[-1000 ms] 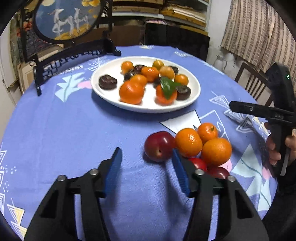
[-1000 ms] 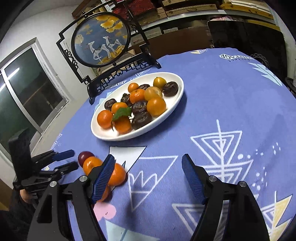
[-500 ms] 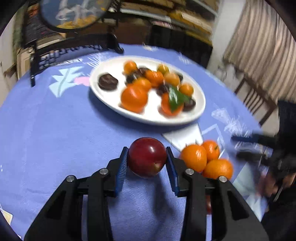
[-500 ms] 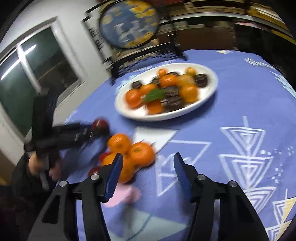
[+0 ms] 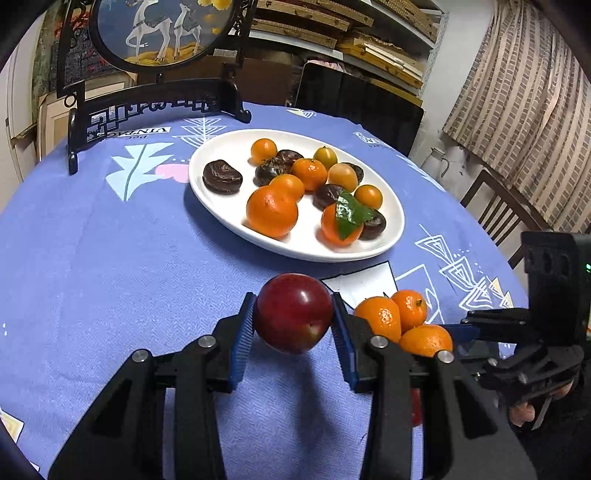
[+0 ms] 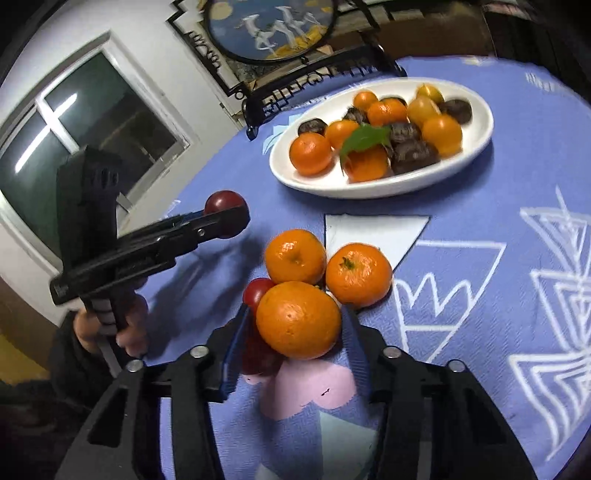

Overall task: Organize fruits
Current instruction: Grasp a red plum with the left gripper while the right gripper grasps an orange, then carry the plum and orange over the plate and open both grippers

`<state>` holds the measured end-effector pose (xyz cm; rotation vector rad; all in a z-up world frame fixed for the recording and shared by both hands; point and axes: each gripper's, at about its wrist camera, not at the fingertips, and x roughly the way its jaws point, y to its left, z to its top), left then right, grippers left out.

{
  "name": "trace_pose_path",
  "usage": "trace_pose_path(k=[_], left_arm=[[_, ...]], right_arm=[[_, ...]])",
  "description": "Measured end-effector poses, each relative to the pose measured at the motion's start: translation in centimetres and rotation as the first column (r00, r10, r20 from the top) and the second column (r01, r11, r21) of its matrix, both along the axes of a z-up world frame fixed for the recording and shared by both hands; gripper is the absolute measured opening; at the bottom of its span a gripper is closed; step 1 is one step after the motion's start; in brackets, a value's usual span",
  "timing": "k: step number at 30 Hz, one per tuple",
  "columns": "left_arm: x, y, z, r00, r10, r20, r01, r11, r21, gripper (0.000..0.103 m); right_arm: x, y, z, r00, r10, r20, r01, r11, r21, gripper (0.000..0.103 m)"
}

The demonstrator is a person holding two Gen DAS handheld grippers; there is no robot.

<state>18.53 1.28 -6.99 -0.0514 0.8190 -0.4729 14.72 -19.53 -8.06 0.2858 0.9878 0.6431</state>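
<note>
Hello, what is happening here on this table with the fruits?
A person is sorting fruit with a handheld gripper in each hand. The left gripper is shut on a red plum, lifted off the blue tablecloth. The right gripper's jaws have just been closing around the nearest orange. The white plate already holds oranges and dark fruits.

Plate (image 5: 221, 218): I count one. On plate, orange tangerine (image 5: 272, 210): I count six. Yellowish fruit (image 5: 325, 157): two. Dark brown piece (image 5: 222, 176): I make it six, some partly hidden behind others. Green leaf (image 5: 351, 214): one. Off plate, loose tangerine (image 6: 295, 256): I count three, bunched together. Red fruit (image 5: 293, 314): three in all by my count, two of them tucked against bunch, half hidden. Framed round screen (image 5: 162, 33) on desk: one.
</note>
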Motion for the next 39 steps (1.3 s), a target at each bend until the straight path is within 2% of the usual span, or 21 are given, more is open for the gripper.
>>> trace_pose_path(k=[2,5,11,14,18,24,25,27,28,32,39], left_arm=[[0.0,0.0,0.0,1.0,0.002,0.0,-0.002,1.0,-0.002,0.039],[-0.2,0.1,0.3,1.0,0.0,0.009,0.0,1.0,-0.009,0.039],[-0.1,-0.3,1.8,1.0,-0.022,0.018,0.022,1.0,-0.001,0.039],[1.1,-1.0,2.9,0.999,-0.026,0.037,0.026,0.999,0.025,0.039],[4.3,-1.8,4.2,0.998,-0.015,0.056,0.013,0.999,0.043,0.039],[11.0,-2.3,4.3,0.998,0.052,0.026,-0.053,0.998,0.04,0.041],[11.7,-2.4,4.1,0.998,0.057,0.012,-0.057,0.998,0.034,0.046],[12.3,-2.2,3.9,0.997,0.078,0.002,-0.078,0.997,0.027,0.053],[12.1,-2.1,3.9,0.997,0.075,0.006,-0.075,0.997,0.022,0.056],[8.7,-1.9,3.9,0.998,0.041,0.041,-0.043,0.998,0.051,0.064],[-1.4,-3.1,2.5,0.991,-0.121,0.062,0.11,0.981,0.158,0.064]], right_arm=[[0.0,-0.5,-0.2,1.0,-0.006,-0.023,0.007,0.999,0.037,0.045],[-0.7,-0.7,0.7,1.0,-0.002,0.008,0.002,1.0,0.029,0.045],[-0.7,-2.4,5.5,0.994,-0.01,0.111,0.003,0.998,0.059,0.045],[1.7,-3.2,8.0,0.986,-0.054,0.155,0.046,0.997,0.055,0.045],[5.4,-3.2,9.2,0.982,-0.088,0.169,0.079,0.995,0.062,0.045],[11.9,-0.9,8.1,0.968,-0.154,0.2,0.163,0.986,-0.029,0.046],[12.8,-0.7,7.8,0.967,-0.159,0.199,0.17,0.985,-0.037,0.047],[13.9,-0.7,7.3,0.96,-0.189,0.208,0.201,0.979,-0.041,0.056],[14.0,-0.9,7.3,0.956,-0.202,0.212,0.215,0.976,-0.037,0.06],[11.4,-2.1,7.4,0.949,-0.201,0.243,0.218,0.975,-0.042,0.06],[4.3,-5.4,5.7,0.931,-0.24,0.275,0.268,0.961,-0.068,0.062]])
